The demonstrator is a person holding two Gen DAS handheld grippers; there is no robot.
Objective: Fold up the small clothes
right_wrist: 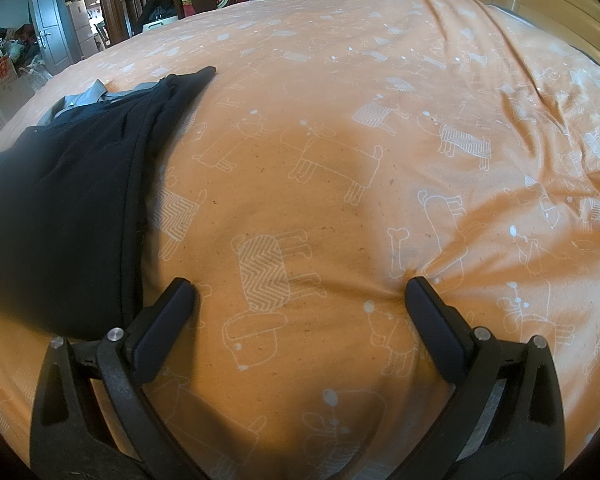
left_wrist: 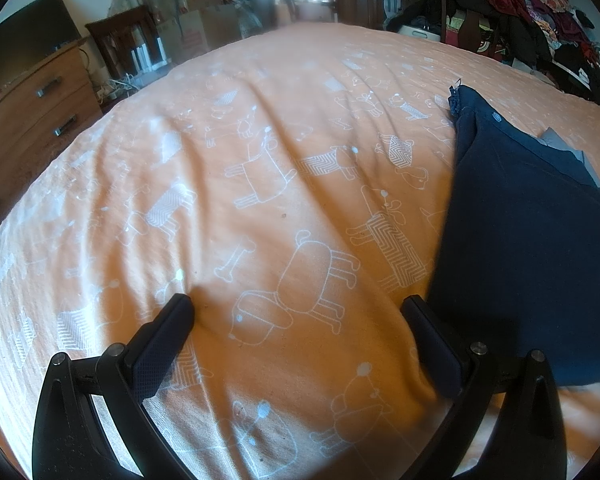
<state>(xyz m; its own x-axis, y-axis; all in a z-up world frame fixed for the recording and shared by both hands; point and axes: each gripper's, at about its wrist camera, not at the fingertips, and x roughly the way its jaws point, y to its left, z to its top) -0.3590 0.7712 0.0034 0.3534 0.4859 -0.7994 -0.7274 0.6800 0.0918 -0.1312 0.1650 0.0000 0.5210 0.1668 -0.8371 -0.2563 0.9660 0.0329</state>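
A dark navy garment (left_wrist: pixel 520 240) lies flat on the orange dog-print bedspread (left_wrist: pixel 260 160), grey fabric (left_wrist: pixel 556 140) peeking out at its far edge. The left gripper (left_wrist: pixel 296 308) is spread wide, holding nothing, garment just right of it. The right gripper (right_wrist: pixel 300 292) is likewise wide and unloaded, garment to its left. Far left stands a wooden dresser (left_wrist: pixel 32 112); far right, heaped clothes (left_wrist: pixel 540 20). Box lettering is unreadable.

My left hand-held gripper (left_wrist: pixel 298 308): jaws spread wide, empty, fingertips low over the bed. My right hand-held gripper (right_wrist: pixel 300 290): jaws spread wide, empty, fingertips pressing the bed.
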